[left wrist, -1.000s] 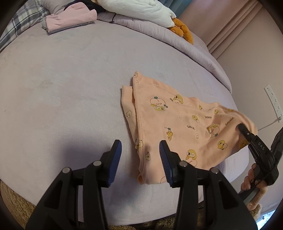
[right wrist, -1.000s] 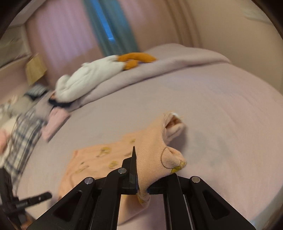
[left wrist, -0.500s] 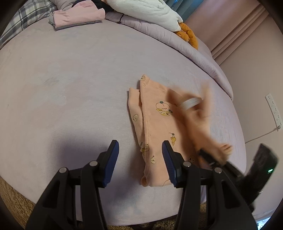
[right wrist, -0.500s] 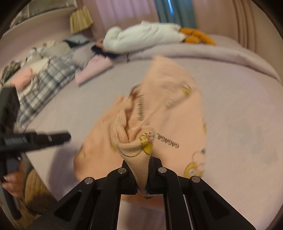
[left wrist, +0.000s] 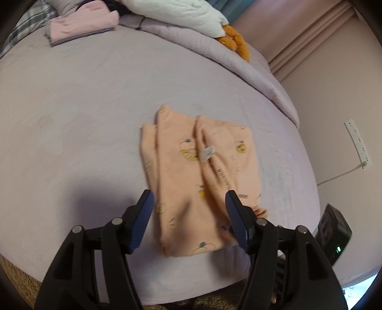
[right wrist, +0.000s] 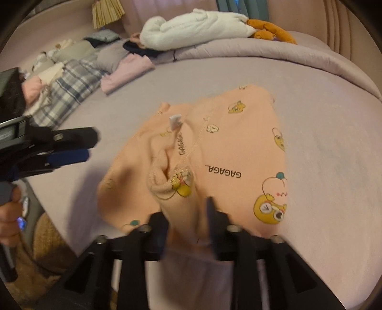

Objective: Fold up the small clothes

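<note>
Facing one peach garment [left wrist: 200, 176] folded on your lilac bed [left wrist: 71, 119], left gripper [left wrist: 188, 214] fingers spread wide above its near edge, right gripper [right wrist: 188, 214] fingers parted around a cuff, one pink folded piece [left wrist: 81, 21] far behind it.

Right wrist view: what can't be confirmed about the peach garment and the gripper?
- Right gripper: motion-blurred, so whether it grips the peach garment is unclear.
- Garment's near hem: hidden behind the gripper body.
- White label: too small to read.
- Left gripper: cut off by the left edge.
</note>
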### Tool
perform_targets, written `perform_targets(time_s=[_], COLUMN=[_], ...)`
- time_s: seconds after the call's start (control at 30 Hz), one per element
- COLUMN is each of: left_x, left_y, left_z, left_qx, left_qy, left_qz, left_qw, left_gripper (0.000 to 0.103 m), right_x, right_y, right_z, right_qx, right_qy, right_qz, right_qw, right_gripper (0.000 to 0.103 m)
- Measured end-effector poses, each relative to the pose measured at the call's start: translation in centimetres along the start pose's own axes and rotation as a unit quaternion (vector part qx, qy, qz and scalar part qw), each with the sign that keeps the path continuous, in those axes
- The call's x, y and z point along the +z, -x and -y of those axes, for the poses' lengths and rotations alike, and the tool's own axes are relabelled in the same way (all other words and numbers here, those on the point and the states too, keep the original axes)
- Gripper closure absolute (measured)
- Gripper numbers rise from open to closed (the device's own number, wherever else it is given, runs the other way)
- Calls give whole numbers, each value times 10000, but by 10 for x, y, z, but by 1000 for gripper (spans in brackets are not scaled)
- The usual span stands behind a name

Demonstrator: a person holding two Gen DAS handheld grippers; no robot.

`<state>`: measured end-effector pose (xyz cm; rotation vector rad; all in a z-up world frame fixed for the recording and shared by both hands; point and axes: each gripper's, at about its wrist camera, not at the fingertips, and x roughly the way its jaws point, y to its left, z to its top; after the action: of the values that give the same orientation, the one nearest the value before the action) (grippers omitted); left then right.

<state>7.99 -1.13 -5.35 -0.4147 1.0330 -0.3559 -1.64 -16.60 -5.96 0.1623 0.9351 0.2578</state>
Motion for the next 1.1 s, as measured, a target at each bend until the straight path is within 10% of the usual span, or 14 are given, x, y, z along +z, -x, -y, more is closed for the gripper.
perform_targets(time_s=[0.6,0.8,1.1], left_x=[10,9,17], left_y=[-100,-105,-44], left_z=[51,54,76], left_qx=[-38,150,280], left_qy=[-426,-652,-1325], left_qz=[-946,-595,299], left_qw=[9946,9960,9903], left_gripper=[44,90,93], right_x=[-19,-24,-21], right_y=[38,41,42], right_z=[68,75,75], right_qx=[-1180,-1184,-1170], right_qy=[-1374,-1487,-1484], right_qz=[538,496,475], right_qw=[9820,9805,9808], right_gripper=[33,33,33])
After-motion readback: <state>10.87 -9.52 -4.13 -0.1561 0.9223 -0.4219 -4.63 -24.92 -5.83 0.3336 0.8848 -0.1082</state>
